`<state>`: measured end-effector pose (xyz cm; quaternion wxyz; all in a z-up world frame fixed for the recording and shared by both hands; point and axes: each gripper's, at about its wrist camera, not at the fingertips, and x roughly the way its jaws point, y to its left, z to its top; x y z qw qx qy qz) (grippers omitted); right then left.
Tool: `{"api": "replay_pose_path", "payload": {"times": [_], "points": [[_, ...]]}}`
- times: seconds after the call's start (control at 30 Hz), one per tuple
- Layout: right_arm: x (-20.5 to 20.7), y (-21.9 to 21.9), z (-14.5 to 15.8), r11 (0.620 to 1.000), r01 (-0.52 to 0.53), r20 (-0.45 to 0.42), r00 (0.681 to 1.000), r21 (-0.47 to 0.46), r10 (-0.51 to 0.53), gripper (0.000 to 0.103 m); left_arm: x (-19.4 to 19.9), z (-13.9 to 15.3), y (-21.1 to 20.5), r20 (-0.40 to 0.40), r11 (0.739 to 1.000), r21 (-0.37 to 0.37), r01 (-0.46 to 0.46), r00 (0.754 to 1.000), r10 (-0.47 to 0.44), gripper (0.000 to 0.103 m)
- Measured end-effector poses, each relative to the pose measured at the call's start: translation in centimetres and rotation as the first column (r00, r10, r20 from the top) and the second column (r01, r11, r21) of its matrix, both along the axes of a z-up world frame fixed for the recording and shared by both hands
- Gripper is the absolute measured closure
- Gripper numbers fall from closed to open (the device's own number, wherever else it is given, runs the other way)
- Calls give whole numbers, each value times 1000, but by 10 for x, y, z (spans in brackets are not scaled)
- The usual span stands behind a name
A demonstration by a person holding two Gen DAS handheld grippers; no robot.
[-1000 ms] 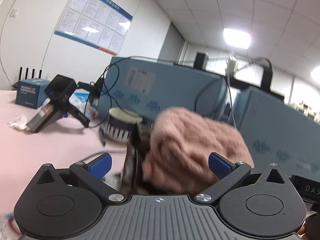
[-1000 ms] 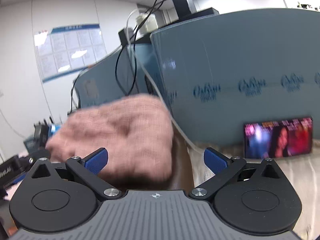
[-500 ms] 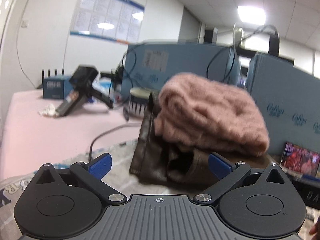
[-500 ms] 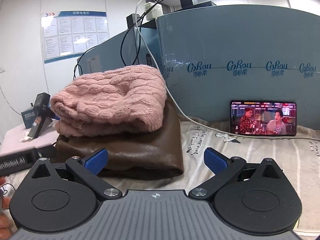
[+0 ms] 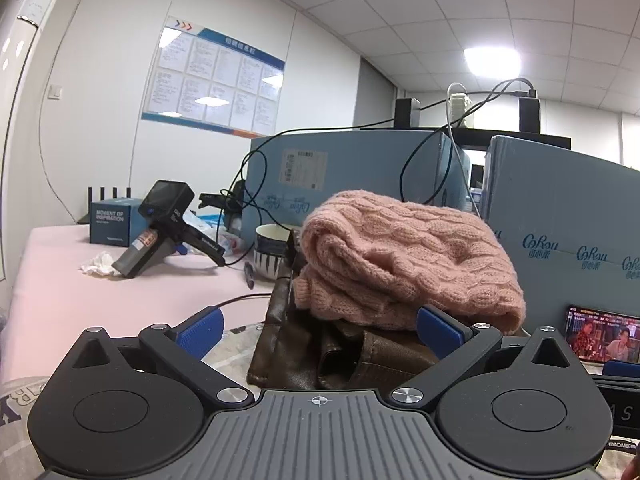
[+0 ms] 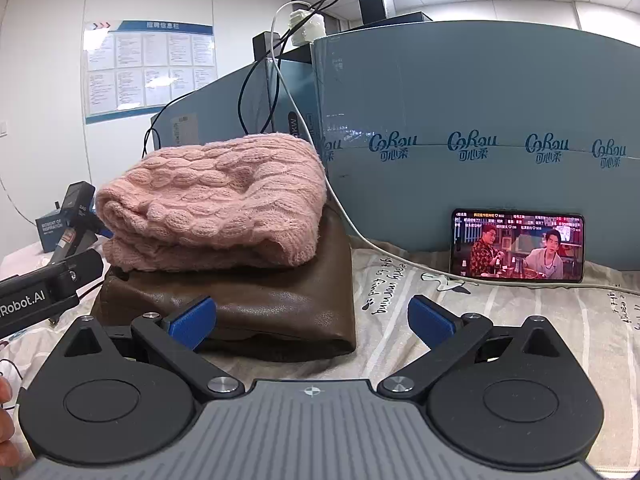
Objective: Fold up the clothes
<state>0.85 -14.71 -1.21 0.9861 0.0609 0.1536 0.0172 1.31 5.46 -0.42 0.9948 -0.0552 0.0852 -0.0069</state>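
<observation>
A folded pink cable-knit sweater (image 5: pixel 404 256) (image 6: pixel 216 200) lies on top of a folded brown leather garment (image 5: pixel 344 356) (image 6: pixel 256 300). The stack rests on a striped printed sheet (image 6: pixel 500 320). My left gripper (image 5: pixel 320 330) stands open just in front of the stack, nothing between its blue pads. My right gripper (image 6: pixel 312 320) is open too, close to the brown garment's front edge, and holds nothing. The left gripper's body (image 6: pixel 44 292) shows at the left edge of the right wrist view.
A phone (image 6: pixel 516 246) playing video leans against blue cartons (image 6: pixel 480 128) behind the stack, with a white cable (image 6: pixel 360 236) beside it. On the pink tabletop (image 5: pixel 120 296) sit a black handheld device (image 5: pixel 160 228), a blue box (image 5: pixel 110 220), a striped bowl (image 5: pixel 272 248) and cables.
Both grippers have pulled back from the pink sweater and lowered. The sweater, close and blurred one second ago, now rests still on the brown garment. Both grippers stay open.
</observation>
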Motion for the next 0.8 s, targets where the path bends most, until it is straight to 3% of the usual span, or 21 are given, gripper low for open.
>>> {"api": "replay_pose_path", "payload": {"times": [0.8], "points": [[3,-2,-2,1000,-7,-27,1000,10,7,0,1,-1,0,-4,1000,1,-1,1000,2,0]]}}
